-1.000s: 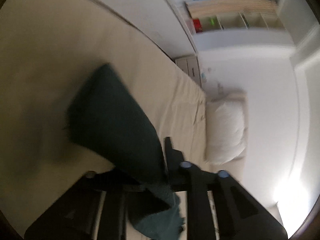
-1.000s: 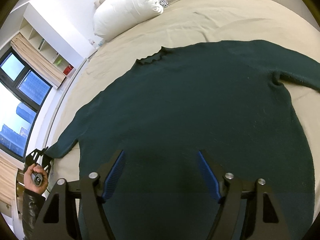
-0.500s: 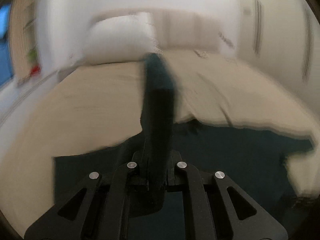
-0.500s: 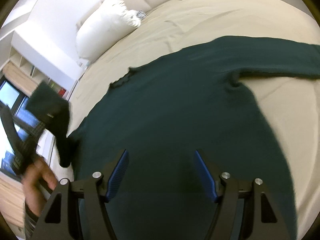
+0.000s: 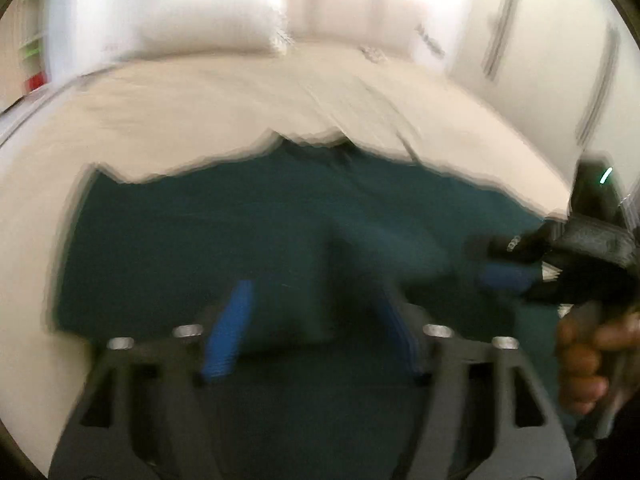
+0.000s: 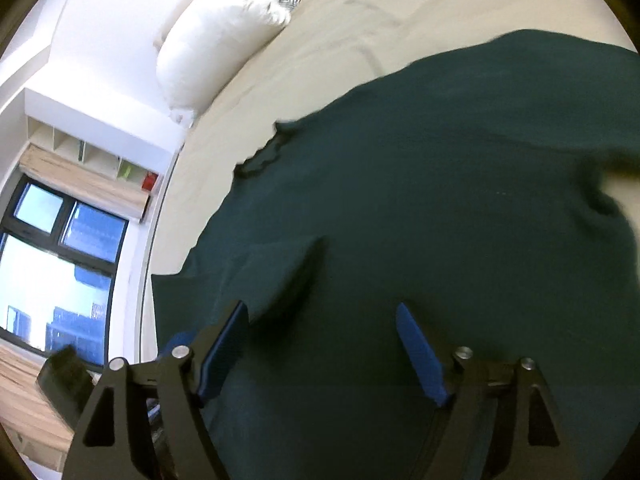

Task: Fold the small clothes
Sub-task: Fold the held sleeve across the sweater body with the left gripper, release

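A dark teal sweater [image 6: 440,208] lies spread on the beige bed [image 6: 320,48]; it also shows in the blurred left wrist view [image 5: 248,232]. Its left sleeve [image 6: 276,276] lies folded in over the body. My left gripper [image 5: 316,332] is open and empty, just above the folded sleeve [image 5: 320,280]. My right gripper [image 6: 324,344] is open and empty over the sweater's lower body. The right gripper and the hand holding it show at the right of the left wrist view [image 5: 560,264].
A white pillow [image 6: 212,44] lies at the head of the bed. A window [image 6: 52,272] and wall shelves [image 6: 92,160] stand past the bed's left edge. White wardrobe doors [image 5: 540,60] are at the right.
My left gripper carried the left sleeve up and over onto the sweater's body, then opened and let it go. My right gripper stayed open and shifted slightly over the sweater.
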A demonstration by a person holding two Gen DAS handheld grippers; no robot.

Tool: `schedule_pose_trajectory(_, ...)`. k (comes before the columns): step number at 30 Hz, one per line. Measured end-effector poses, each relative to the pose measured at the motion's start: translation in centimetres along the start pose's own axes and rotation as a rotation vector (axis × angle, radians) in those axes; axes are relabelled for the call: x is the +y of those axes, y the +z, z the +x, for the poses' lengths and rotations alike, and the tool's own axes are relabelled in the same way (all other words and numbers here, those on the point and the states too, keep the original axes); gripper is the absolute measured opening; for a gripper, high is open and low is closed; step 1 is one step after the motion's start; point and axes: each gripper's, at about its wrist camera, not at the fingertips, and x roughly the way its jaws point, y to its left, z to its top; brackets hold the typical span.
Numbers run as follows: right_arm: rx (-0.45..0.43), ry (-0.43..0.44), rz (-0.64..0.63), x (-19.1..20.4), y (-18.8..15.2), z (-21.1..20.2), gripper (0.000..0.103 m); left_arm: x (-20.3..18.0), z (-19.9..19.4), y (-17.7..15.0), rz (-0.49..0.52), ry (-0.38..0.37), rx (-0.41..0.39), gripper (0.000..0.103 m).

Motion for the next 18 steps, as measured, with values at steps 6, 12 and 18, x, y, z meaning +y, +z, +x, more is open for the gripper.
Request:
schedule_pose_trajectory(6,0.065,-0.082,0.015,2.0,1.1,3.8,0.080,7.9,-4.6,-1.9,-0.169,0.060,-0.067,0.071)
schedule_pose_trajectory(12,0.068,-0.185,-0.082,2.9,1.4,3.9,0.013,13.2,-6.6,-3.0,-0.321,0.054,-0.083,0.070)
schedule_pose_trajectory(18,-0.035,-0.262,-0.165,2.4,4.9,0.8,0.009,18.7,-10.2,-2.5,-0.428,0.077,-0.135,0.070)
